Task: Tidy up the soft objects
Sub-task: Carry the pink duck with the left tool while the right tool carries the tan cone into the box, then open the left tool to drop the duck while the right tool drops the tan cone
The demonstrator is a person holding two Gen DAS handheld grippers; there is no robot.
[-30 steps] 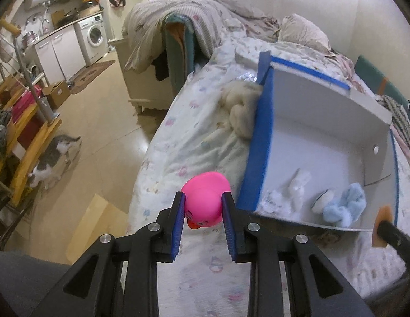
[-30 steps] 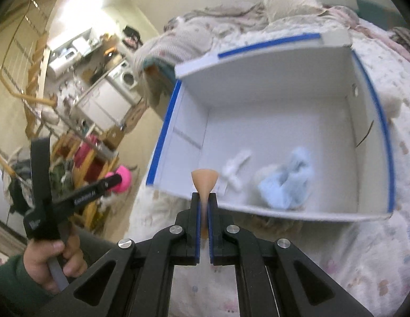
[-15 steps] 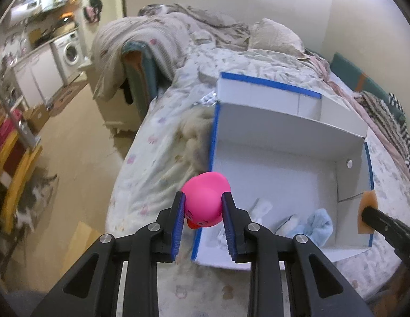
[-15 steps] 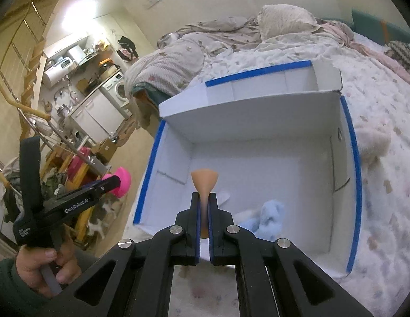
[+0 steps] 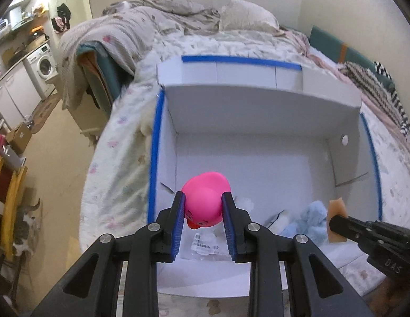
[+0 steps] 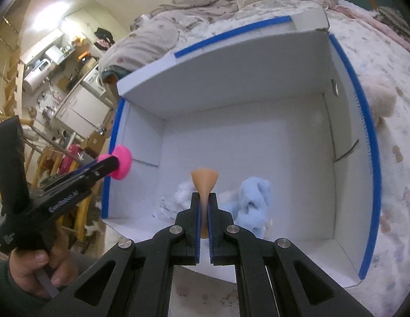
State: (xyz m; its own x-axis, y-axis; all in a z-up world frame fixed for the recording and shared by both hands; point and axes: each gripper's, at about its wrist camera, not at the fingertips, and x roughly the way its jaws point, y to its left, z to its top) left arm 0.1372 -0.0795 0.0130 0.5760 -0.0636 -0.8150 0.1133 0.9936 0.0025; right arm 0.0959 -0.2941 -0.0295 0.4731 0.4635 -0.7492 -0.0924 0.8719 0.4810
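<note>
My left claw is closed on the pink rubber duck, its blue pads pressing the body's two sides just above the orange beak, and I hold the duck over the near left part of the white box that sits on the bed. My right claw is pinched nearly flat on a thin tan sponge piece, which flares out past the tips like a funnel; it hangs over the box's near edge. Down in the box lie a light blue plush toy, a white fluffy toy and a small clear packet with a label. A cream plush toy lies on the bed outside the right wall. I judge the duck to be light and hollow, smooth enough to squirt out of a hard squeeze, so a grip across its widest part suits it. The sponge looks almost weightless and squashes to nothing, so it can be held anywhere. The plush toys should be limp and best taken by a bunch of fur at the middle.
</note>
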